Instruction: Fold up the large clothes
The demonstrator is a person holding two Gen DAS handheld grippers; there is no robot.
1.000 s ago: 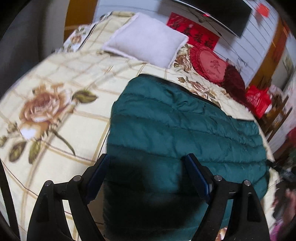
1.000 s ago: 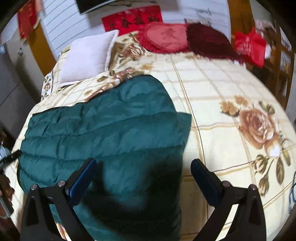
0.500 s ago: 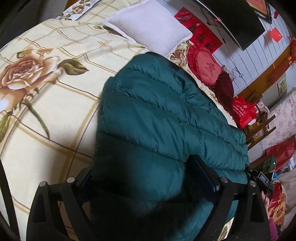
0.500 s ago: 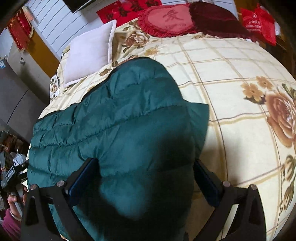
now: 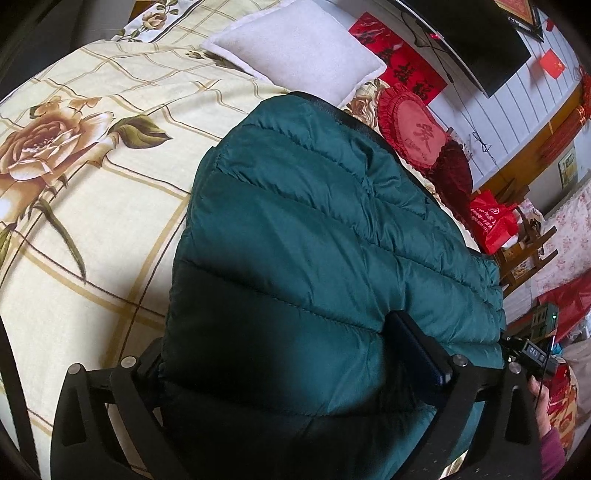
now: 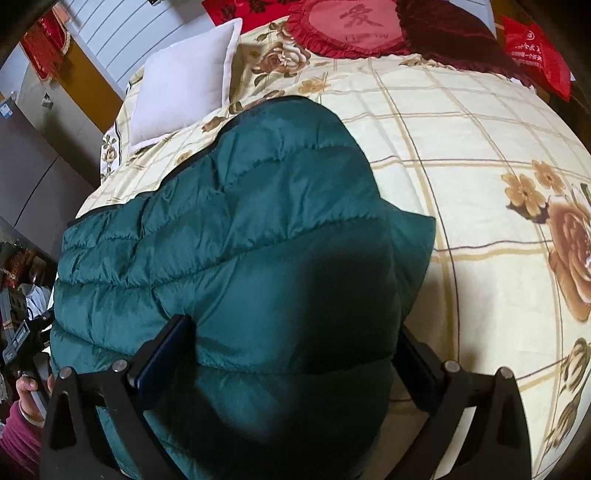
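A dark green quilted down jacket (image 5: 314, 236) (image 6: 236, 240) lies folded flat on a bed with a cream rose-print sheet (image 5: 92, 206) (image 6: 480, 177). My left gripper (image 5: 284, 350) is low over the jacket's near left part with its jaws wide. The blue right pad (image 5: 417, 347) rests on the fabric; the left finger sits at the jacket's left edge, half hidden. My right gripper (image 6: 288, 350) straddles the jacket's near right part the same way, jaws wide, blue left pad (image 6: 166, 350) on the fabric. Neither gripper pinches the cloth.
A white pillow (image 5: 299, 55) (image 6: 184, 85), a red round cushion (image 5: 413, 129) (image 6: 351, 26) and a dark red cushion (image 5: 454, 170) lie at the head of the bed. A red bag (image 5: 491, 221) and a wooden chair stand beside the bed. A person's hand (image 6: 26, 387) shows at the left edge.
Both grippers have sunk toward the jacket, which now fills the gap between each pair of fingers. The left jaws have spread a little wider.
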